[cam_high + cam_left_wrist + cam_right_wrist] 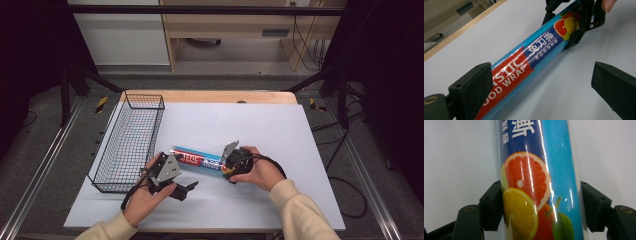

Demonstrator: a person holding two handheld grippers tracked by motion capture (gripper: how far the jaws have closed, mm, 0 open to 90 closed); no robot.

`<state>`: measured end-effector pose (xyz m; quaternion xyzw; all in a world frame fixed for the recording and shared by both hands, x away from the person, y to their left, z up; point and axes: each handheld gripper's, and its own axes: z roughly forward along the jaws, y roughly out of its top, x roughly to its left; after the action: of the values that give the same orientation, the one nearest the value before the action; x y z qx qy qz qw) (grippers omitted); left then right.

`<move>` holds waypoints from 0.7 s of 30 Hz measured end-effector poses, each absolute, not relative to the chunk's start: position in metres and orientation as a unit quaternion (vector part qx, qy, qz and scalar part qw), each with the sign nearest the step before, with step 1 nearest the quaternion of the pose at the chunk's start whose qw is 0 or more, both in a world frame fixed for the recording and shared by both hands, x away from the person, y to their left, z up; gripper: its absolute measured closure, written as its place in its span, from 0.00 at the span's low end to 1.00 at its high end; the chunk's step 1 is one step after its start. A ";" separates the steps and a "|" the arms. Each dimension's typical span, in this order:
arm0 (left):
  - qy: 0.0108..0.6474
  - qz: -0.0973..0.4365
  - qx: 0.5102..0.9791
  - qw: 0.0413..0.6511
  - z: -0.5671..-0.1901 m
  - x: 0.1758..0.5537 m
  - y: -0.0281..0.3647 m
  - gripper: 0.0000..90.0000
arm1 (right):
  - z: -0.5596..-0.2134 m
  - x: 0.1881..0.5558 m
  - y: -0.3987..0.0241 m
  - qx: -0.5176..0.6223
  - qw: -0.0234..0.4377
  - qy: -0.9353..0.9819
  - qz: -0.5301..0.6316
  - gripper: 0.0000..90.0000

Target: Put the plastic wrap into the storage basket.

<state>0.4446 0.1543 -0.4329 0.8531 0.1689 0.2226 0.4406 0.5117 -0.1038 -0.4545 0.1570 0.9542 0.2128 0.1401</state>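
The high view looks forward and down on the table point(280, 125). Both gripper views sit close, sharing the plastic wrap roll point(534, 52), lying toward 3 o'clock overhead.

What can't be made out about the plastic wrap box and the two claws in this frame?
- Plastic wrap box: first letters of its print are hidden behind the left claw's pad in the left gripper view.
- Box's far end: cut off by the top edge in the right gripper view.
- Right claw: tips covered by the hand in the high view.
- Wire basket: contents too small to tell.
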 end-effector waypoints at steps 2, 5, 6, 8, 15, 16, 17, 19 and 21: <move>0.173 0.222 0.852 0.442 -0.433 0.445 0.155 0.04 | -0.455 0.511 -0.104 0.158 0.142 0.954 0.214 0.34; 0.174 0.223 0.850 0.443 -0.432 0.445 0.157 0.04 | -0.454 0.510 -0.104 0.158 0.143 0.954 0.213 0.34; 0.175 0.222 0.850 0.444 -0.431 0.446 0.158 0.04 | -0.454 0.510 -0.104 0.152 0.144 0.954 0.213 0.34; 0.174 0.224 0.851 0.442 -0.430 0.446 0.159 0.04 | -0.455 0.510 -0.104 0.151 0.146 0.954 0.215 0.34; 0.161 0.242 0.855 0.430 -0.422 0.448 0.166 0.04 | -0.452 0.505 -0.108 0.134 0.158 0.953 0.221 0.34; 0.162 0.242 0.855 0.430 -0.420 0.449 0.168 0.04 | -0.451 0.503 -0.109 0.134 0.157 0.953 0.223 0.34; 0.163 0.240 0.854 0.432 -0.418 0.450 0.169 0.04 | -0.450 0.502 -0.110 0.134 0.159 0.952 0.225 0.34; 0.164 0.226 0.856 0.436 -0.414 0.452 0.170 0.04 | -0.446 0.498 -0.113 0.130 0.161 0.951 0.228 0.34; 0.160 0.223 0.857 0.436 -0.411 0.453 0.169 0.04 | -0.443 0.494 -0.117 0.124 0.160 0.952 0.231 0.34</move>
<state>0.4528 0.1690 -0.4114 0.8570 0.1597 0.2235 0.4359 0.4944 -0.1171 -0.4426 0.1237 0.9518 0.2306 0.1602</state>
